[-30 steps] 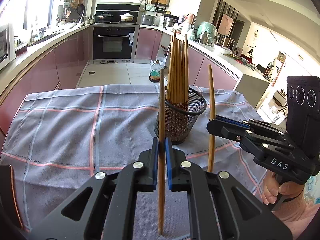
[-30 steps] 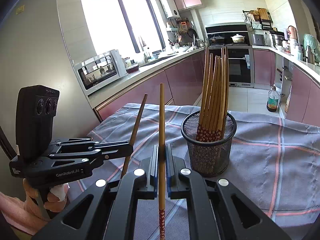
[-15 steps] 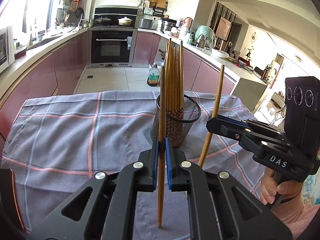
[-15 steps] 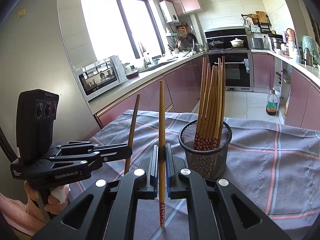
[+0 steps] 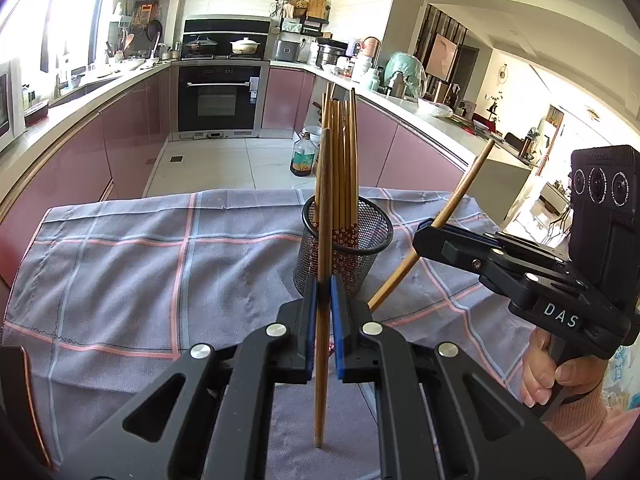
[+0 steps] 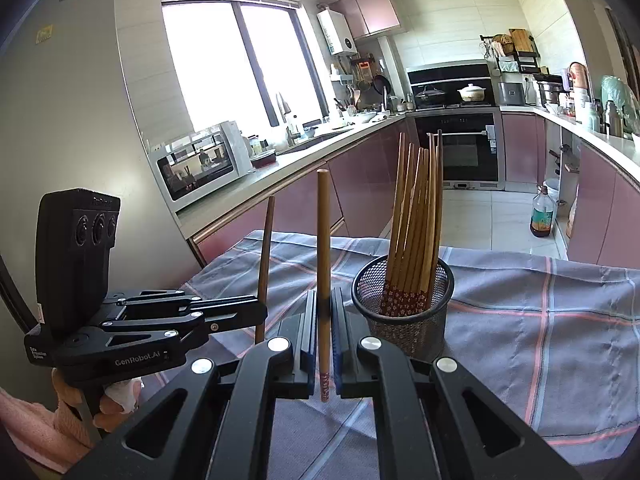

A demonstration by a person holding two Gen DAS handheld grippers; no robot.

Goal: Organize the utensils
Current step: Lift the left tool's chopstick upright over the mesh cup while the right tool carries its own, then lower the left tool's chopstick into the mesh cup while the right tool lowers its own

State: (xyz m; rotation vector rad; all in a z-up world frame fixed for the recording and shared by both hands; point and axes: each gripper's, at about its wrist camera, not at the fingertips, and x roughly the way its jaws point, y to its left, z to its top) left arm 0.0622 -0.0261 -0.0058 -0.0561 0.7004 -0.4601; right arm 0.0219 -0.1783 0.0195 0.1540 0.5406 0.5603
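A black mesh cup (image 5: 343,252) (image 6: 403,312) stands on the checked cloth and holds several wooden chopsticks (image 5: 340,168) (image 6: 416,216) upright. My left gripper (image 5: 323,296) is shut on one wooden chopstick (image 5: 322,360), held upright just in front of the cup. My right gripper (image 6: 323,312) is shut on another chopstick (image 6: 323,248), upright in its own view, left of the cup. In the left wrist view the right gripper (image 5: 428,236) comes in from the right with its chopstick (image 5: 460,192) leaning right. In the right wrist view the left gripper (image 6: 258,312) shows at left with its chopstick (image 6: 266,248).
The grey cloth with pink and blue lines (image 5: 140,264) (image 6: 540,320) covers the table. A hand in a pink sleeve (image 5: 560,388) holds the right gripper's handle. Pink kitchen cabinets, an oven (image 5: 218,100) and an oil bottle (image 5: 303,156) on the floor lie beyond the table.
Both views have pulled back a little from the cup. In the left wrist view the right gripper's chopstick has tipped from upright to a clear rightward lean.
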